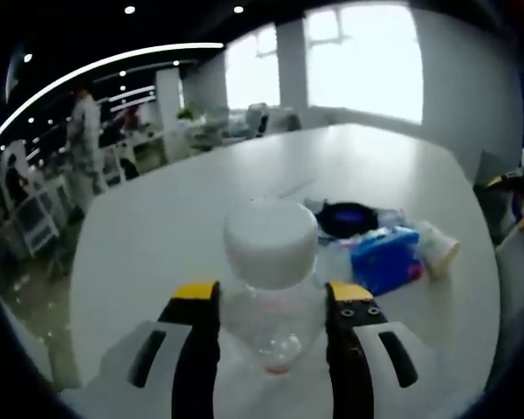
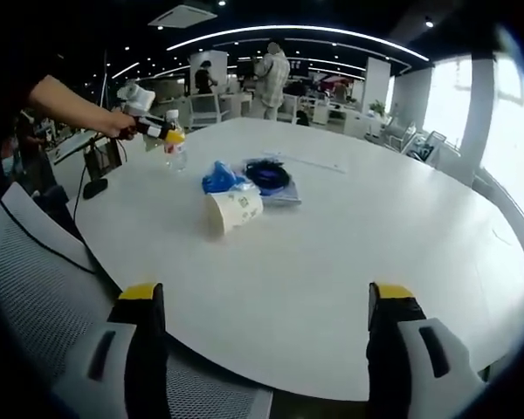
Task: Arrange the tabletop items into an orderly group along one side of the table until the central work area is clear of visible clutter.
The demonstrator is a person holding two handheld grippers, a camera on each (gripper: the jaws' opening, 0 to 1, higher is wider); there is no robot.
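White and broad, the round table (image 2: 349, 253) stands in an open office with ceiling light strips and bright windows, people standing far behind. On it the left gripper (image 1: 272, 301) is clenched on a clear plastic bottle (image 1: 271, 288) with a white cap, the yellow-tipped jaws pressing its sides just under the cap; in the right gripper view that same gripper (image 2: 157, 131) shows at the far left of the table, held by a person's hand (image 2: 118, 124), with the bottle (image 2: 175, 150) upright near the table edge. The right gripper (image 2: 266, 305) hangs released, jaws wide apart over the near edge of the table, gripping nothing. Near the table's middle lies a paper cup (image 2: 234, 209) on its side, touching a blue tissue pack (image 2: 220, 178), with a dark blue coiled cable (image 2: 268, 175) just beside them. A mesh-backed chair (image 2: 44, 288) stands at the near left.
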